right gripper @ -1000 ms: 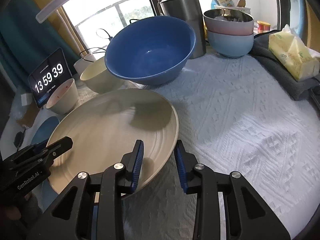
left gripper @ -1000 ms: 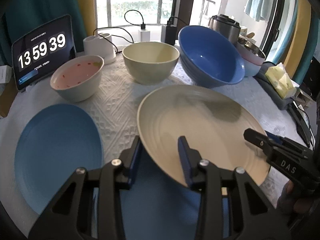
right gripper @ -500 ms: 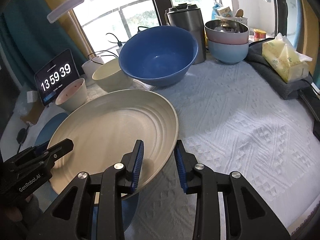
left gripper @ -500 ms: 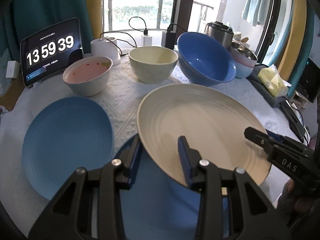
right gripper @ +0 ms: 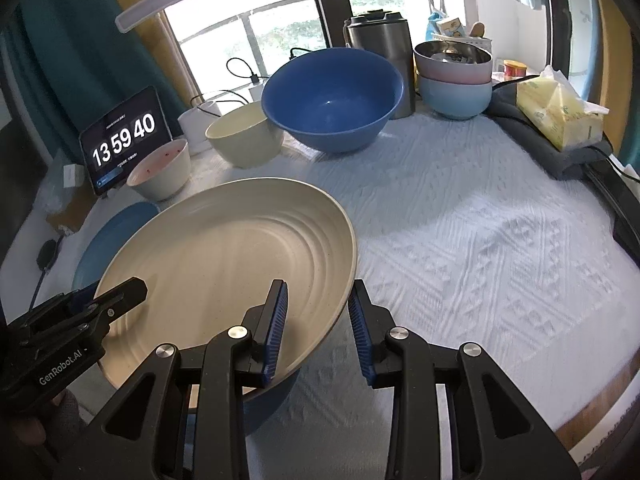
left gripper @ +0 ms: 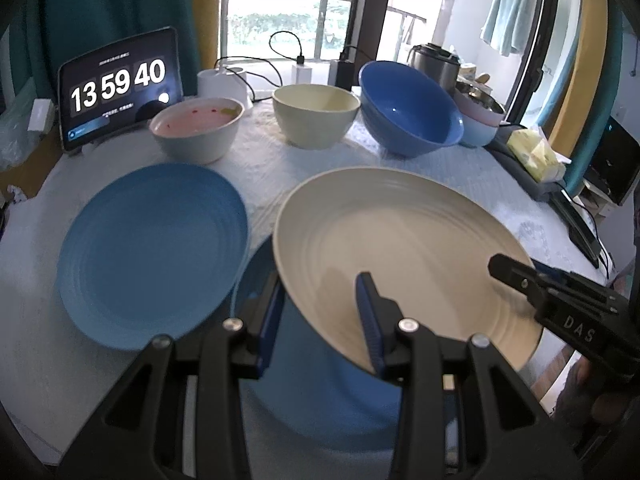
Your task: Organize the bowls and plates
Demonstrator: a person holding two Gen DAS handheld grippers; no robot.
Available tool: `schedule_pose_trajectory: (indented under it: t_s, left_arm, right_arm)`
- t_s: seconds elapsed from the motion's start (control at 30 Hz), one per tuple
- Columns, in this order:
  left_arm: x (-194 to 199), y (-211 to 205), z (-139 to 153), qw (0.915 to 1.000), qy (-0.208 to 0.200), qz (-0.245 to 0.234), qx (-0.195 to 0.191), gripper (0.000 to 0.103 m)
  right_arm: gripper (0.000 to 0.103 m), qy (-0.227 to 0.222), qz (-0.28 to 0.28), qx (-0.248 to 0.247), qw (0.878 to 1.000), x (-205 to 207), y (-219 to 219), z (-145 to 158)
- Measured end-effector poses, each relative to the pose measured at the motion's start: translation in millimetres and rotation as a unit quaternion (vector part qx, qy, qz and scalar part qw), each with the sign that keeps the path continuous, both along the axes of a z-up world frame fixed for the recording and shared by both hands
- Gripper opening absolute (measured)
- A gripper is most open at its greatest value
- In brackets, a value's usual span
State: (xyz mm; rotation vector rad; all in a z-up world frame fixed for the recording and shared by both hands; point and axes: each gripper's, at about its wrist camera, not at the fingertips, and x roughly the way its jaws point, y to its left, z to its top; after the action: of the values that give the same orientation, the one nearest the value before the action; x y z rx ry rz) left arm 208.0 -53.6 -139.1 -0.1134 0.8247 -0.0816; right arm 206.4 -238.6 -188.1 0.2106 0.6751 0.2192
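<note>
White tablecloth (right gripper: 460, 240); clock tablet (left gripper: 120, 84) reads 13 59 40.

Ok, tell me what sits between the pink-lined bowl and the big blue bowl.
The cream bowl stands between the pink-lined bowl and the big blue bowl, all in one row at the far side of the table. Both wrist views show it.

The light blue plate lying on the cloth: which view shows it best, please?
The left wrist view: the light blue plate shows nearly whole. In the right wrist view only a sliver shows behind the cream plate.
</note>
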Motion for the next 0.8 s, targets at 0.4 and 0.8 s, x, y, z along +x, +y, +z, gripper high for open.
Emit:
schedule_pose_trajectory:
  t_s: [0.4, 0.8]
  left_arm:
    - [-25.0, 13.5, -9.9, 0.9999, 0.007, 0.008, -0.002, 0.038]
    - [-26.5, 19.1, -15.0, 0.9996, 0.025, 0.011, 0.006, 0.052]
  right_arm:
    - [0.034, 0.011, 0.005, -0.004, 1.000, -20.1, 17.9, -9.5]
    - [0.034, 0.003, -0.011, -0.017, 1.000, -19.5, 19.8, -3.5]
